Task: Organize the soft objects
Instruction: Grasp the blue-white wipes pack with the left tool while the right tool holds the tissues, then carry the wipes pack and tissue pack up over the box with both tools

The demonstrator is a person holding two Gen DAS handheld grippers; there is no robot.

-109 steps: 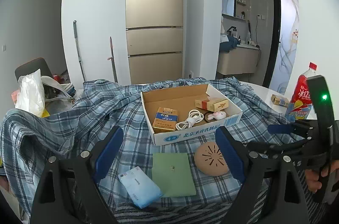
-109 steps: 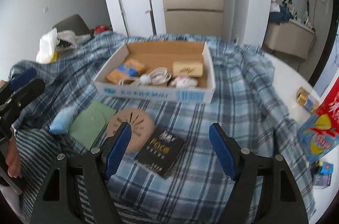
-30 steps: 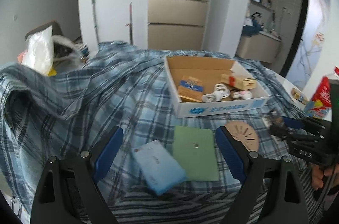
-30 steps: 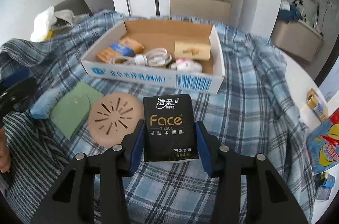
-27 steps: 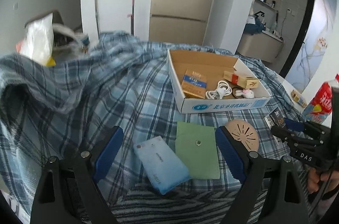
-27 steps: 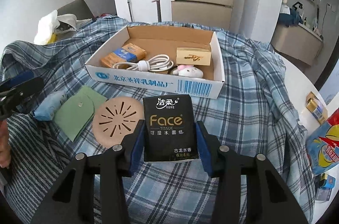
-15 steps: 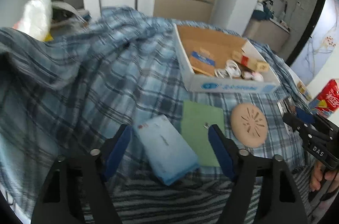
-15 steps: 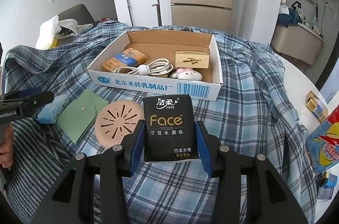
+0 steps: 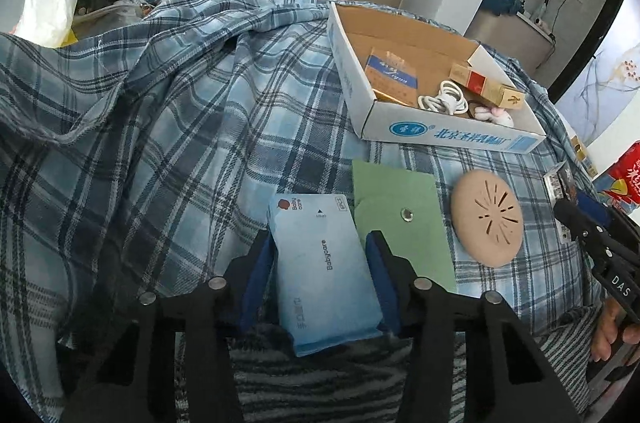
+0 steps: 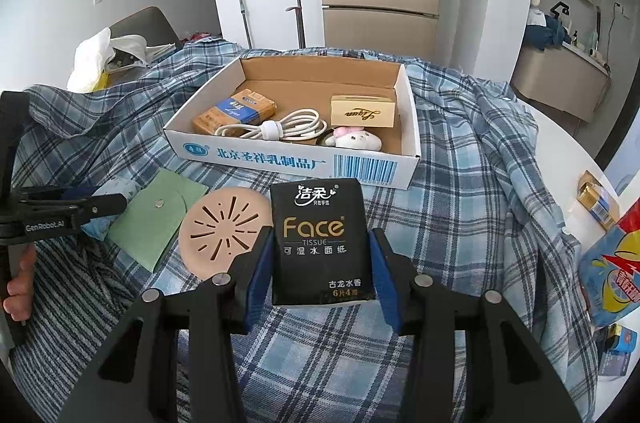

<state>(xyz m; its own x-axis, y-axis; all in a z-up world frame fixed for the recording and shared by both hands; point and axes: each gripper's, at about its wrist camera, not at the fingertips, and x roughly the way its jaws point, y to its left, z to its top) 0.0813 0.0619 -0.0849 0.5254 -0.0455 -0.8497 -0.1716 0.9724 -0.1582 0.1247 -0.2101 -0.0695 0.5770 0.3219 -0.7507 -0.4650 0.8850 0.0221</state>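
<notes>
Step now: both grippers have a soft pack each, and neither pack is in the cardboard box (image 10: 408,127) yet. I think this is the pick-up step, about halfway to putting them away.

Right gripper (image 10: 322,265): its two blue pads are squeezed tight on the sides of the black Face tissue pack (image 10: 320,243). The pack looks lifted off the blue plaid cloth (image 10: 472,199), near the front wall of the box.

Left gripper (image 9: 322,279): its pads are closed in on both long sides of the light blue Babycare wipes pack (image 9: 324,267). I cannot tell if this pack is lifted or lies on the cloth. It is near the front edge of the cloth-covered table, well apart from the box.

Still on the cloth: a green snap pouch (image 9: 400,219) just beside the wipes pack, and a round tan slotted disc (image 9: 486,217) next to the pouch.

In the box: a blue and orange packet (image 10: 234,111), a white coiled cable (image 10: 280,129), a small wooden block (image 10: 362,111) and a little plush toy (image 10: 354,139).

Next move: I think each pack should be carried over the box wall and let go in a bare spot, like the back of the box.

Be careful: the packs are squishy, so hold them gently, and lift high so they do not bump the box wall.
</notes>
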